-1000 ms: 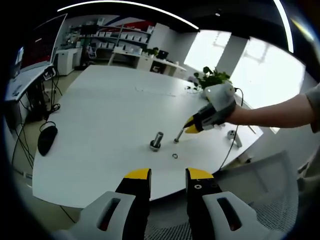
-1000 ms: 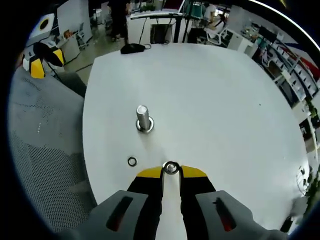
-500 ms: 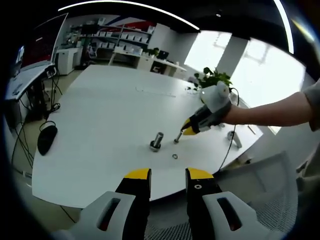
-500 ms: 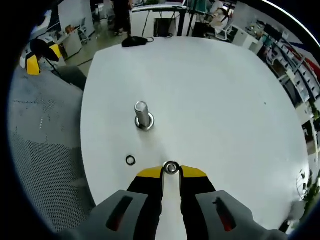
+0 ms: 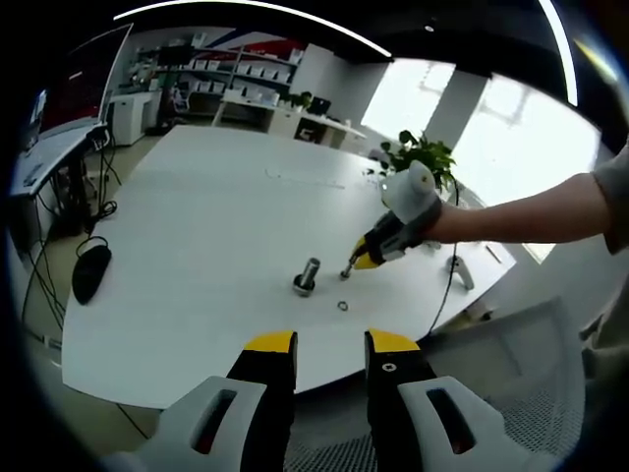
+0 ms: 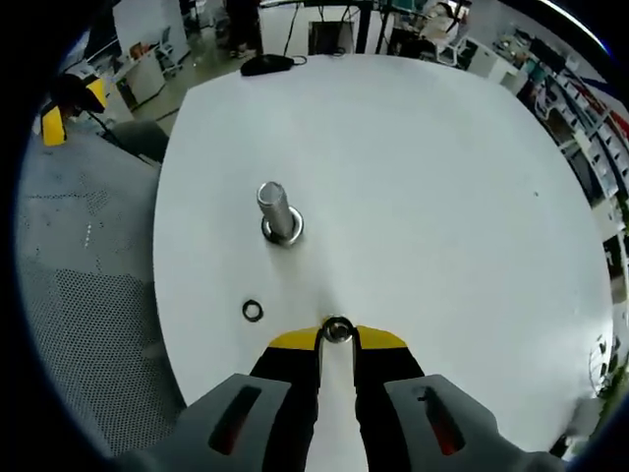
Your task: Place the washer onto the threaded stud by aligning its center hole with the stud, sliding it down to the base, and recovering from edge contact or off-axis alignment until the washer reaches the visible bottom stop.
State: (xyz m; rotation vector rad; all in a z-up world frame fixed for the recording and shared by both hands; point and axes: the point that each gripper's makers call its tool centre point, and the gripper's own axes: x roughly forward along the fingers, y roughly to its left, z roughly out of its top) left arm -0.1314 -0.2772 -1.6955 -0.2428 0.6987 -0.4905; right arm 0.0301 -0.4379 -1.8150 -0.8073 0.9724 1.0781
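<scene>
A metal threaded stud (image 6: 276,210) stands upright on the white table (image 6: 432,177), with a ring at its base. My right gripper (image 6: 337,339) is shut on a small metal washer (image 6: 337,330), held above the table short of the stud. A second dark washer (image 6: 253,311) lies flat on the table to the left of my jaws. In the left gripper view the stud (image 5: 308,276) stands mid-table, the right gripper (image 5: 350,268) hangs just right of it, and the loose washer (image 5: 342,305) lies in front. My left gripper (image 5: 330,346) is open, off the table's near edge.
A black mouse (image 5: 90,273) lies at the table's left edge. A potted plant (image 5: 421,153) and a small metal part (image 5: 455,265) with a cable sit at the right. A mesh chair (image 6: 79,324) stands beside the table. Desks and shelves line the room behind.
The right gripper with its washer has moved a little nearer the stud and the person's arm has risen. The left gripper has stayed still.
</scene>
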